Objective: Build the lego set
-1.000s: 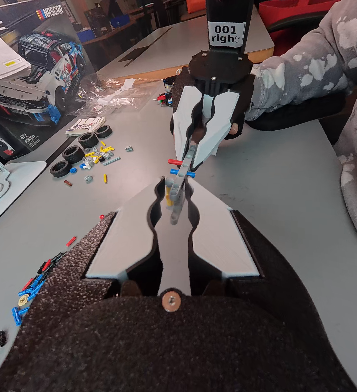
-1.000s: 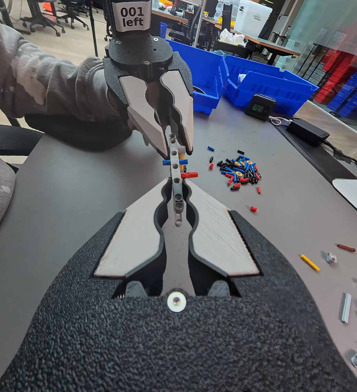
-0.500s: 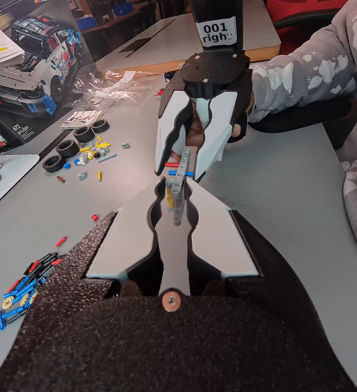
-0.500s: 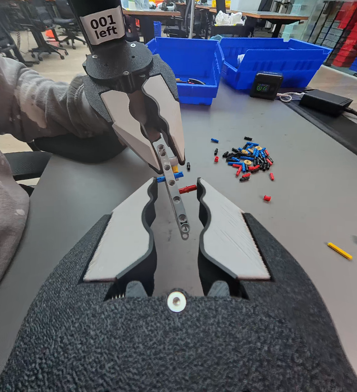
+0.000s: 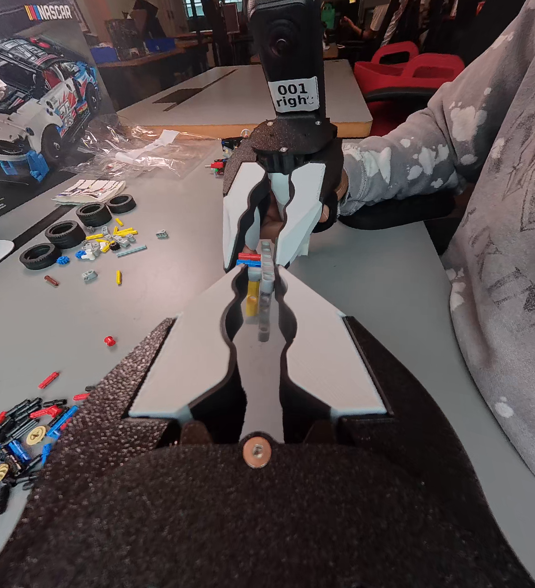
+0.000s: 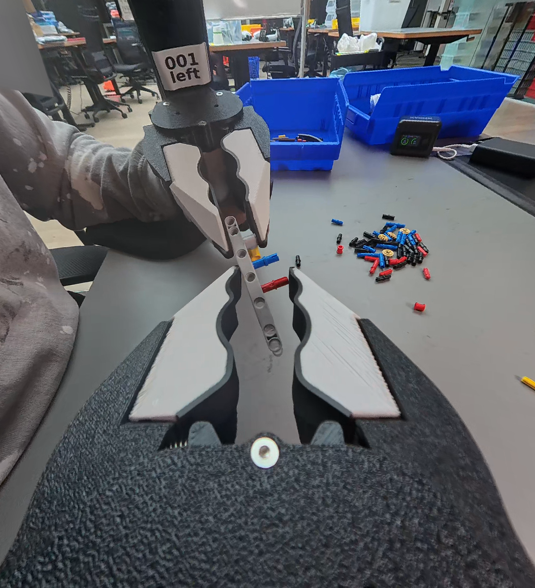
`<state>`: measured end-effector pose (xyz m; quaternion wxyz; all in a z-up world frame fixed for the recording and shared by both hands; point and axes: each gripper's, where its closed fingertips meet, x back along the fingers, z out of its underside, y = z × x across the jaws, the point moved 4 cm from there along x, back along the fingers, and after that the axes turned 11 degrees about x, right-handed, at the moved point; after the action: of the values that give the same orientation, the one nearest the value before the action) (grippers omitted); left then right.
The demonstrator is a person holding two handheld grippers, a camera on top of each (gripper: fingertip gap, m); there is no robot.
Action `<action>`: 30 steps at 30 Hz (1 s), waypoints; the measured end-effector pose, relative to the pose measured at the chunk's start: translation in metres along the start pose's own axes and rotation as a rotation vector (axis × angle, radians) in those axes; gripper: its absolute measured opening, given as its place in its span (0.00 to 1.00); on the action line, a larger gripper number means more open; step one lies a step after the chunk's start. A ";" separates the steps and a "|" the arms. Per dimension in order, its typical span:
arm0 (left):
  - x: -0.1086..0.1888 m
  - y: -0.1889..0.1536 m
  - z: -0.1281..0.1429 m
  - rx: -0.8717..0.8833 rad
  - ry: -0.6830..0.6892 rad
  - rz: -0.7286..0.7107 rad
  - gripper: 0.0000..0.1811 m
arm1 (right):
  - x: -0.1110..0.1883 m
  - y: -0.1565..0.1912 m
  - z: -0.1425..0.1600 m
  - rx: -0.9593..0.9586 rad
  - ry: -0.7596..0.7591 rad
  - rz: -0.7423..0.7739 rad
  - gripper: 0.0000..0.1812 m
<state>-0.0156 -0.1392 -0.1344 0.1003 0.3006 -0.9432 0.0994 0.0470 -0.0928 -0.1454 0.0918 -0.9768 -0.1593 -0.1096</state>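
Note:
My left gripper is shut on a grey holed beam and holds it above the grey table. A yellow piece, a blue pin and a red pin sit on the beam. My right gripper is open. The beam hangs tilted between its fingers without being clamped. The red pin and blue pin stick out to the right. The left gripper faces it; the right gripper also shows in the left wrist view.
A pile of black, blue and red pins lies on the table. Black tyres, small loose parts, a plastic bag and the set's box lie beyond. Blue bins stand at the back. A grey sleeve is alongside. The grippers are tip to tip, or close to it.
My right gripper was shut on the beam's near end one second ago; it has opened and let go. The beam stays in the left gripper, now tilted in the right wrist view.

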 end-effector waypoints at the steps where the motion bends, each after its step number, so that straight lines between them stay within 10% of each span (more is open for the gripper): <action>1: 0.000 0.000 0.001 0.001 0.003 0.004 0.08 | -0.001 0.000 0.002 -0.004 0.005 -0.003 0.16; 7: 0.001 -0.002 0.000 0.005 -0.004 0.036 0.09 | 0.000 -0.003 0.001 -0.031 -0.004 0.002 0.24; 30: 0.003 -0.015 -0.003 -0.340 -0.028 -0.046 0.09 | 0.011 -0.008 0.001 -0.790 -0.253 -0.443 0.02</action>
<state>-0.0085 -0.1520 -0.1291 0.1389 0.3021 -0.9406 -0.0683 0.0546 -0.0818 -0.1422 -0.3328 -0.8851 -0.3200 -0.0587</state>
